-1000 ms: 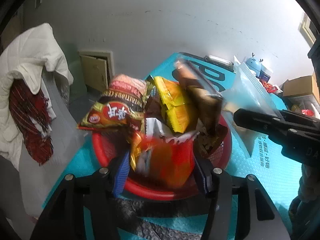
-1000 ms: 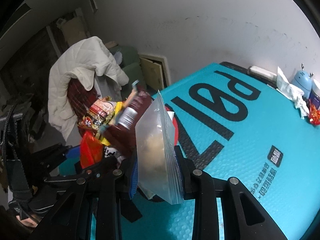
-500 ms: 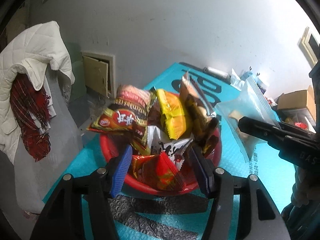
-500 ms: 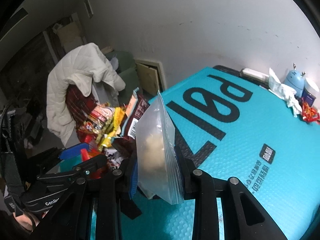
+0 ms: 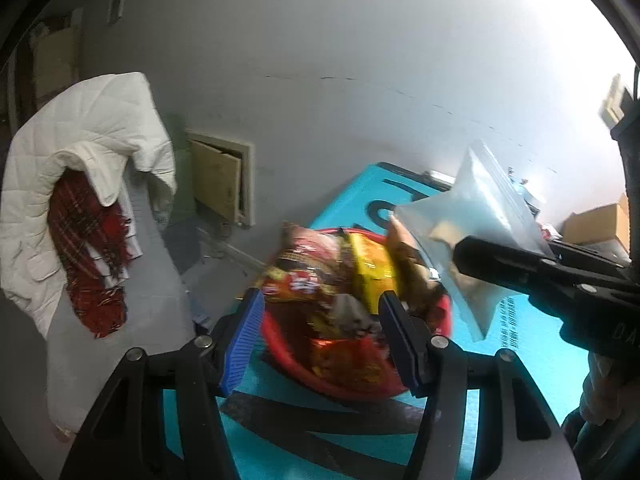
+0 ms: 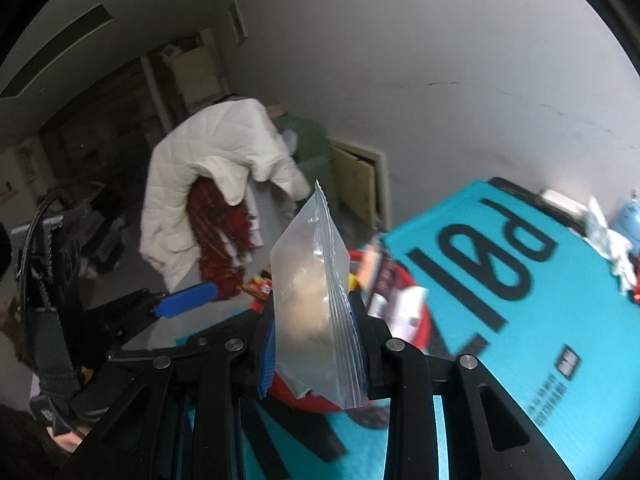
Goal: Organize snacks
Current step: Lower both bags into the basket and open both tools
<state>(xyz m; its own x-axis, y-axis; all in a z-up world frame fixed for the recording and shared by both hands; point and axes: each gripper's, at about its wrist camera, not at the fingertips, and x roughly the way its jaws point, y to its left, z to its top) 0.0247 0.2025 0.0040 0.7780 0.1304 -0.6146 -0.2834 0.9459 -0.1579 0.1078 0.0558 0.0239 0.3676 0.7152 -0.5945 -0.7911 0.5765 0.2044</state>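
Note:
A red basket (image 5: 352, 390) heaped with snack packets (image 5: 316, 276) stands on the teal table mat (image 5: 500, 328). My left gripper (image 5: 322, 340) hovers above the basket's near side, blue pads (image 5: 244, 340) apart and nothing pressed between them. My right gripper (image 6: 316, 344) is shut on a clear zip bag (image 6: 308, 280) with pale contents, held upright. In the left wrist view the zip bag (image 5: 472, 216) hangs over the basket's right edge, clamped in the right gripper (image 5: 464, 256). The right wrist view shows the basket (image 6: 424, 328) behind the bag and the left gripper's blue pad (image 6: 184, 300) to its left.
A white quilted jacket (image 5: 80, 148) and a red plaid scarf (image 5: 92, 248) hang on a chair left of the table. A small wall hatch (image 5: 220, 184) stands ajar. A cardboard box (image 5: 596, 224), white tissue (image 6: 608, 240) and a blue figure (image 6: 632, 216) sit at the table's far end.
Both grippers have risen and drawn back, so the basket looks smaller and lower. The orange packet that was between the left fingers now lies in the basket. The zip bag has stayed clamped.

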